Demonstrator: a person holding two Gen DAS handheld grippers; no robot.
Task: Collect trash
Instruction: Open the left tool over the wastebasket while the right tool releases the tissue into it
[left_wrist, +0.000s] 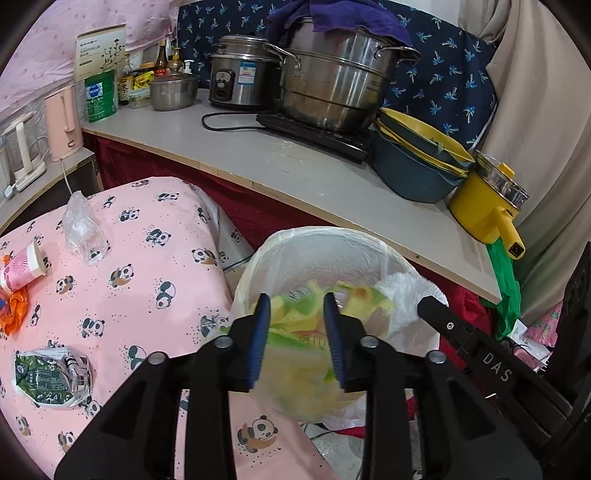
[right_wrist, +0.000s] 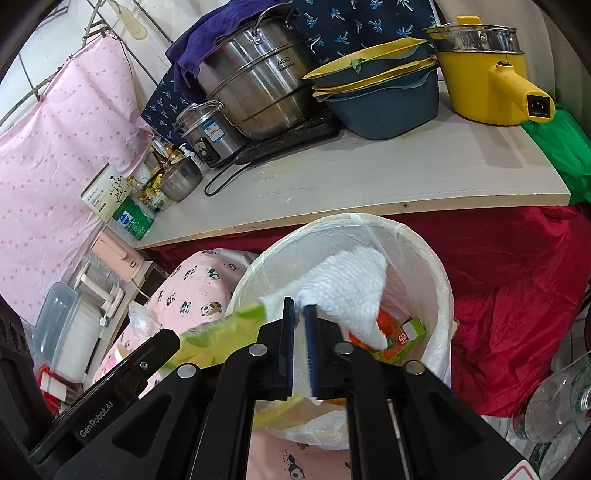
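Left wrist view: the left claw (left_wrist: 297, 328) hangs spread over the lined trash bin (left_wrist: 376, 240), its blue pads apart, and a yellow-green wrapper (left_wrist: 295, 321) shows blurred between them (whether it touches either pad I cannot tell). A white paper towel (left_wrist: 406, 295) lies against the bin's right side. On the panda-print cloth (left_wrist: 147, 295) to the left lie a green packet (left_wrist: 48, 376), a crumpled clear bag (left_wrist: 81, 229) and a pink paper cup (left_wrist: 22, 266), all well apart from the bin. Behind, the worktop (left_wrist: 295, 162) carries a steel pot (left_wrist: 336, 92).

Right wrist view: the right claw (right_wrist: 299, 339) is nearly pressed together, pinching the paper towel's (right_wrist: 347, 284) lower corner over the bin (right_wrist: 436, 273). A green-and-orange carton (right_wrist: 402, 339) lies inside the bin. The wrapper (right_wrist: 218, 332) stretches leftward beside the claw.
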